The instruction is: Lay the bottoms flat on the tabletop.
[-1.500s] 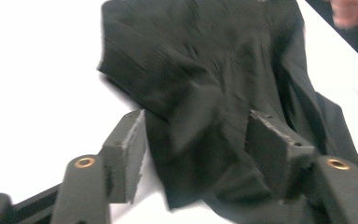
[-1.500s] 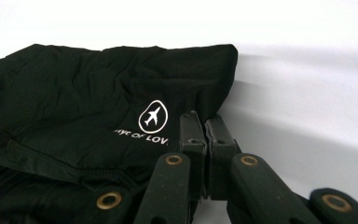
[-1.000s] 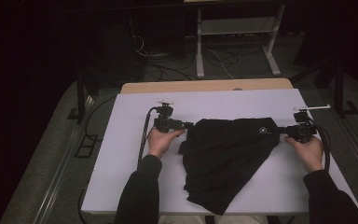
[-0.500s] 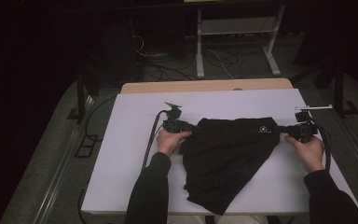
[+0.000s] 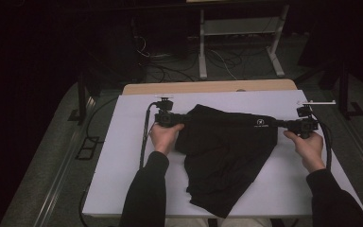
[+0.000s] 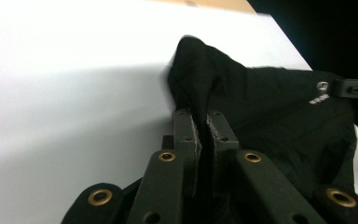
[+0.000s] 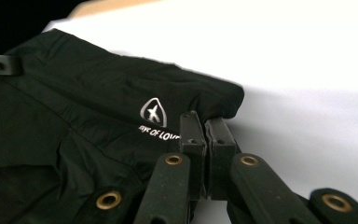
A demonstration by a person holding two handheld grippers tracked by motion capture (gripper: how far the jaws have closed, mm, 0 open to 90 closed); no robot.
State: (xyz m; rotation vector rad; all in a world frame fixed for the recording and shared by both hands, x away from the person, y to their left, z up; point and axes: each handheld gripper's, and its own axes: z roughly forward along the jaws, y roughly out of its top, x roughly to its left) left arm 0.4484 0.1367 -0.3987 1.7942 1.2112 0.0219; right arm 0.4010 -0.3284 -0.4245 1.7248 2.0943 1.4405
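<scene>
Black garment (image 5: 227, 156) stretched between both grippers on the white table (image 5: 118, 175). Left gripper (image 6: 200, 122), its jaws having just been closing, pinches one top corner of the cloth; right gripper (image 7: 204, 122) clamps the opposite corner, just beside the white logo (image 7: 154, 113).

My left gripper (image 5: 182, 118) has just been closing and now pinches the black garment's (image 5: 222, 151) left corner, lifting it slightly.
</scene>
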